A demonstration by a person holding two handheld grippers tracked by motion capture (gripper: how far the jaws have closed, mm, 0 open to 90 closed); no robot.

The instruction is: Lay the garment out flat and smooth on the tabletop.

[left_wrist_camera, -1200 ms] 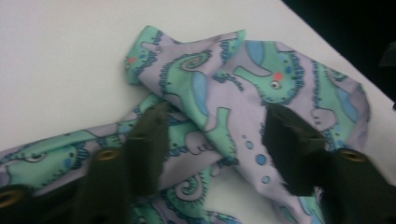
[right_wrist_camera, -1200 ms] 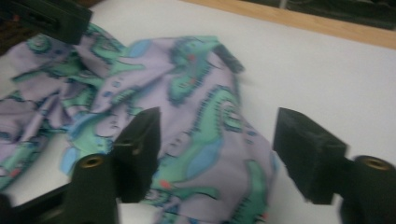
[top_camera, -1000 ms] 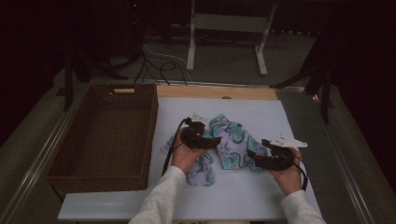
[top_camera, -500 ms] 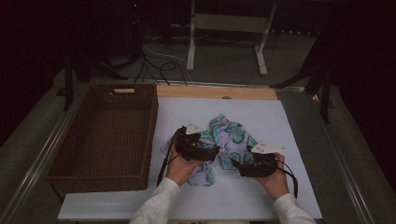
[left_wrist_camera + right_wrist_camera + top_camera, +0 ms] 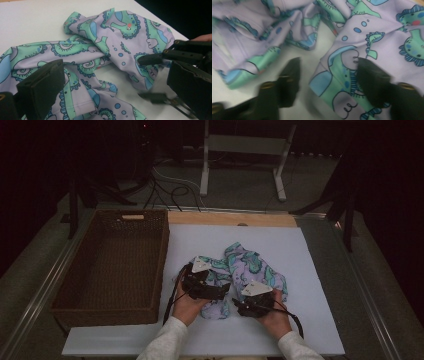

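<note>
A lilac garment [image 5: 250, 265] printed with green dinosaurs lies crumpled on the white mat [image 5: 310, 250]. My left gripper [image 5: 227, 290] sits over its near left folds, pointing right. In the left gripper view the garment [image 5: 120, 37] spreads below my left gripper [image 5: 116, 72]. Its jaws have just been opening and now stand wide, pressing nothing. My right gripper [image 5: 236, 304] points left at the garment's near edge. In the right gripper view a hem of the garment [image 5: 374, 32] lies between the jaws of my right gripper [image 5: 329, 75]. They have just been closing but do not pinch it.
A brown wicker basket [image 5: 115, 265] stands along the mat's left side. A wooden strip [image 5: 230, 218] borders the mat at the back. Beyond it are a metal stand [image 5: 245, 150] and cables on the floor. The right gripper [image 5: 141, 77] shows close by in the left gripper view.
The right gripper has moved left and down to the garment's near edge, close to the left gripper. The left gripper has slid a little toward the table's front.
</note>
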